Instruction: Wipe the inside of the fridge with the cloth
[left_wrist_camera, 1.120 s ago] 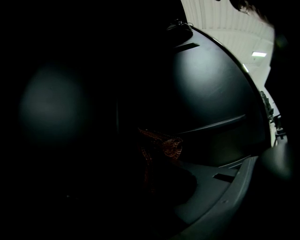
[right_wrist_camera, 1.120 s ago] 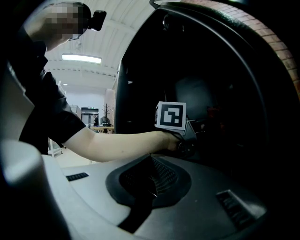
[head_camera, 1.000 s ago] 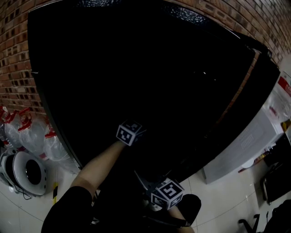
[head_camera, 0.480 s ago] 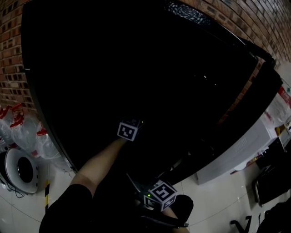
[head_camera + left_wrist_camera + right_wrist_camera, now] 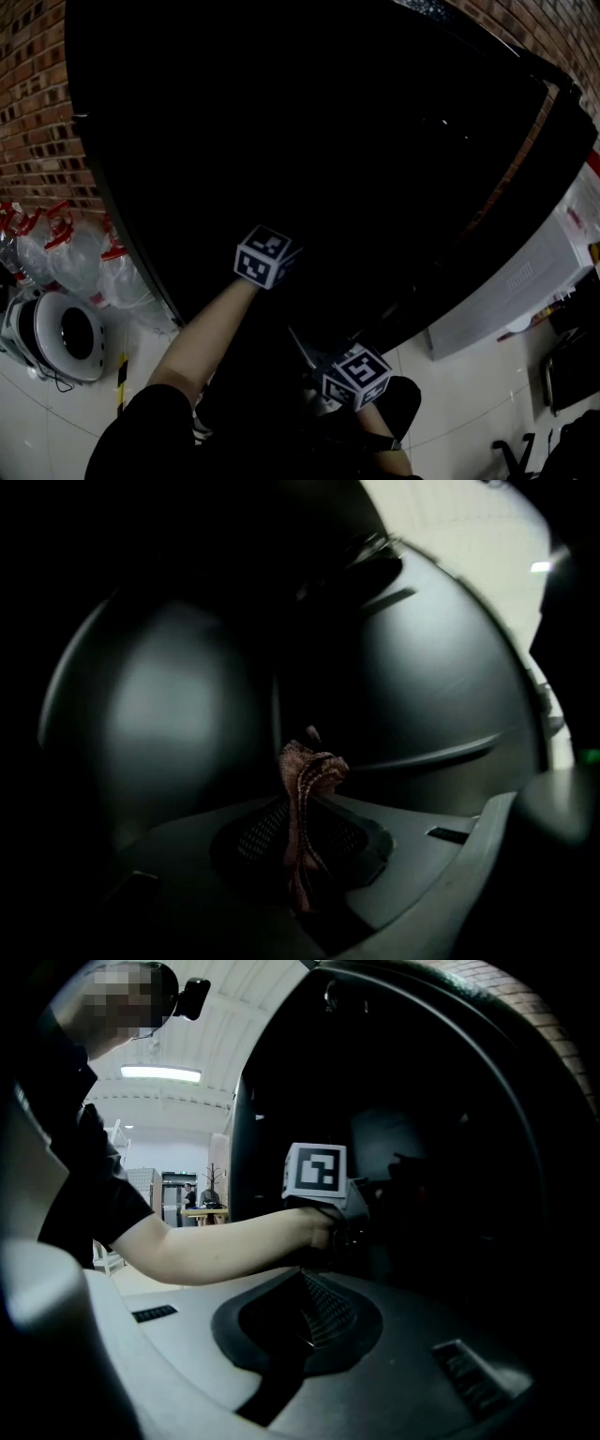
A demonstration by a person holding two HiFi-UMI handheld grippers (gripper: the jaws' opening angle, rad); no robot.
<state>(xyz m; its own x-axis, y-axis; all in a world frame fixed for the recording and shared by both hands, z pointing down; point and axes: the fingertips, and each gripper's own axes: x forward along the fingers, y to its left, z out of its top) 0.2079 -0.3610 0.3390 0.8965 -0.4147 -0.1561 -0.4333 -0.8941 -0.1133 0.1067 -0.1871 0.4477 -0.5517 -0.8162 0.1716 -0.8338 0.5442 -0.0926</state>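
Inside the black fridge [image 5: 328, 141], a cloth [image 5: 314, 766] is held by the left gripper [image 5: 302, 808].

Most of the head view is filled by the fridge, which is backed by a brick wall [image 5: 37, 112] and stands on a pale tiled floor [image 5: 469, 394]. By the fridge's left edge, clear bags [image 5: 66, 262] and a round white appliance [image 5: 61, 337] are seen on the floor. A bare forearm [image 5: 216, 1246] is stretched into the dark interior, where little detail can be made out. The left gripper's jaws are drawn narrow and clamped on the pinkish, crumpled cloth, which sticks up past their tips in front of a dark inner wall; whether it touches that wall cannot be told. The right gripper [image 5: 305, 1288] is kept near the fridge's lower front edge, its jaws pressed together with nothing between them.
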